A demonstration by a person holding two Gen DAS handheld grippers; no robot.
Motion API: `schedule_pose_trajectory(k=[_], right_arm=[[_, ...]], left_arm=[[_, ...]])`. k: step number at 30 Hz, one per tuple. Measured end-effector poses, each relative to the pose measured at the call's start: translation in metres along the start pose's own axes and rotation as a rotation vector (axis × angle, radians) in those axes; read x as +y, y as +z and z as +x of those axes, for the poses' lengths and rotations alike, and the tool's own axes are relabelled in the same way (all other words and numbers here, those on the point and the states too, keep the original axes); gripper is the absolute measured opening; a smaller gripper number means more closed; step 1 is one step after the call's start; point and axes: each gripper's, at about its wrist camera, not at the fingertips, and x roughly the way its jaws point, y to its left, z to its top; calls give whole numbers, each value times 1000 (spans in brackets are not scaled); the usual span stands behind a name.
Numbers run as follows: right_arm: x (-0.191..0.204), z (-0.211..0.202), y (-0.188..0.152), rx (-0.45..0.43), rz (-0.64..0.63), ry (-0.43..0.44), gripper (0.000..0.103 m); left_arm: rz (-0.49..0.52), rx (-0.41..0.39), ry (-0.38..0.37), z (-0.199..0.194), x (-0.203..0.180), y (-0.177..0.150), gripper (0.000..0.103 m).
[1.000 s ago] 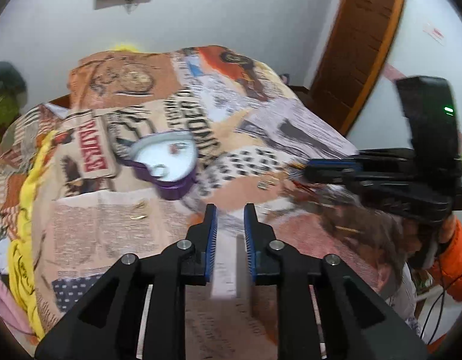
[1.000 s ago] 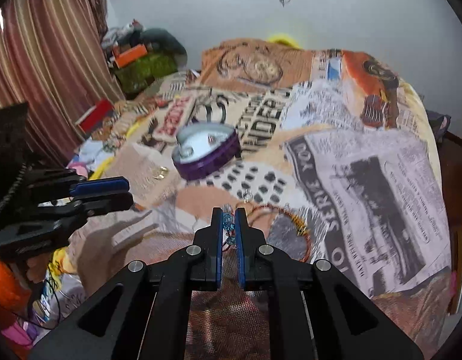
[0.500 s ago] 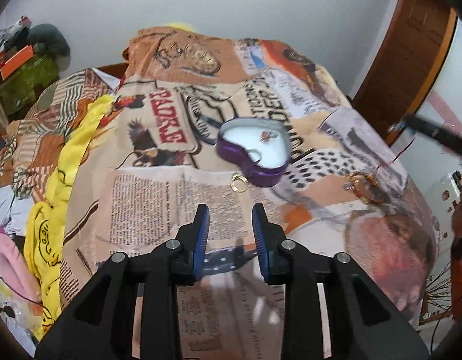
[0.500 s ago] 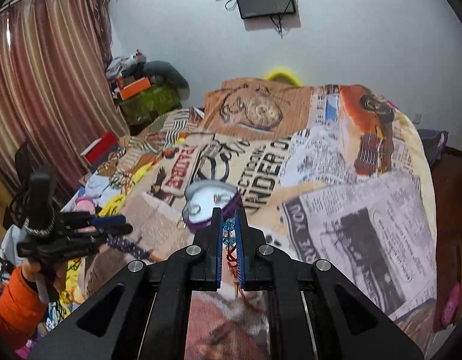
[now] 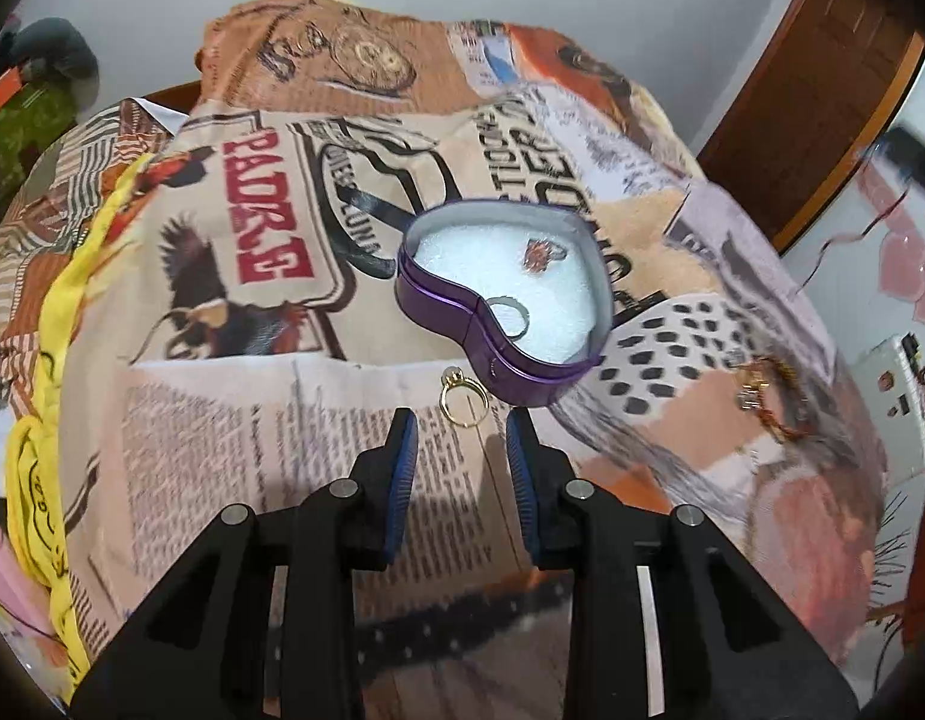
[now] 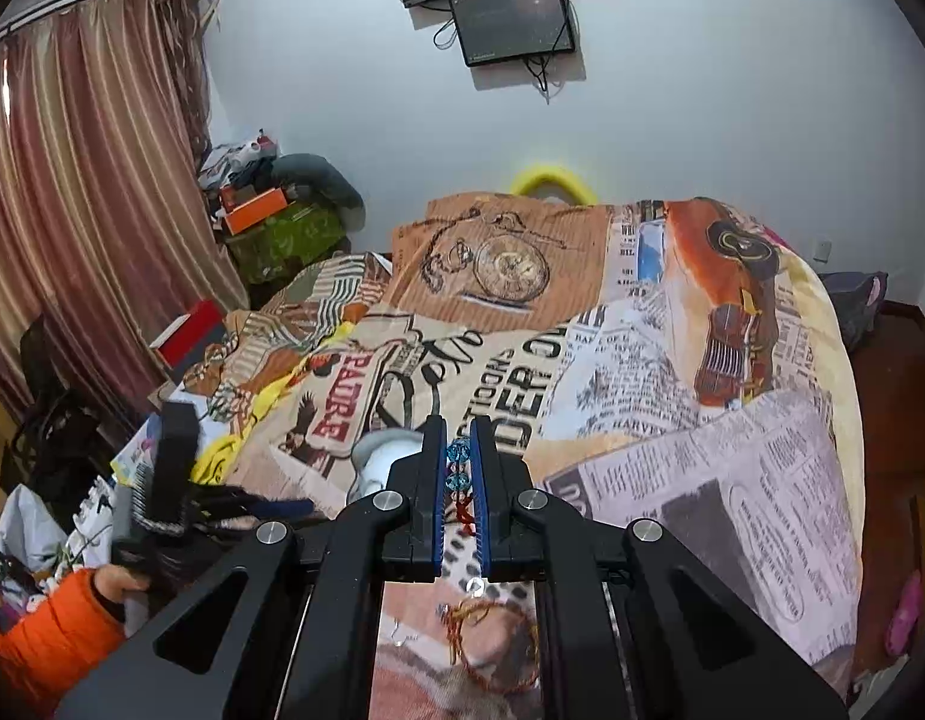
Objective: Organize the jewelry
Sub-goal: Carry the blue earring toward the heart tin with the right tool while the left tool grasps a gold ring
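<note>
Only our left view shows the gold ring (image 5: 462, 401) beside the heart box (image 5: 510, 354); left gripper (image 5: 461, 438) tilts down, fingers parted, empty. Right gripper (image 6: 458, 468) clamps a beaded bracelet (image 6: 459, 462).

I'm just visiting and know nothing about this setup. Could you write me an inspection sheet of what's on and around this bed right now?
Surface: bed under a newspaper-print bedspread.
Job's things: purple heart-shaped tin holding a silver ring and a red-stoned ring; gold ring on the bedspread beside it; red cord bracelet lying loose.
Clutter: yellow cloth, boxes and bags by the curtain.
Grippers: left gripper open, empty, above the gold ring; right gripper shut on a blue-beaded bracelet.
Cables: dangling under the wall screens.
Surroundings: curtain, wooden door.
</note>
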Motion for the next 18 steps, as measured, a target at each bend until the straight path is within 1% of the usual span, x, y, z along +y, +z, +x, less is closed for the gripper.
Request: schedule_pose_trajectory(k=[2,6,9,12,14,16,18], right_arm=[[0,1,5,-4,-2,1,7],[0,8,10,-1,-9,7,7],[0,16,12,18,-7,19,7],[3,23,14,34,-6,33,7],[6,27,17,40,-10,43,7],[11,30,21,46,-17,56,7],[18,35,25,54,-31,62,7]], left_arm=[[7,18,2,9,0,2,30],[27,11,8,17,-3,4,33],[44,3,28,23,-6,5,33],[85,-8,69,26,-13,4,32],[107,-19,92,26,-15,2,28],[108,-30,110,26,-14,1,17],[88,-33,94,25,-9,1,17]])
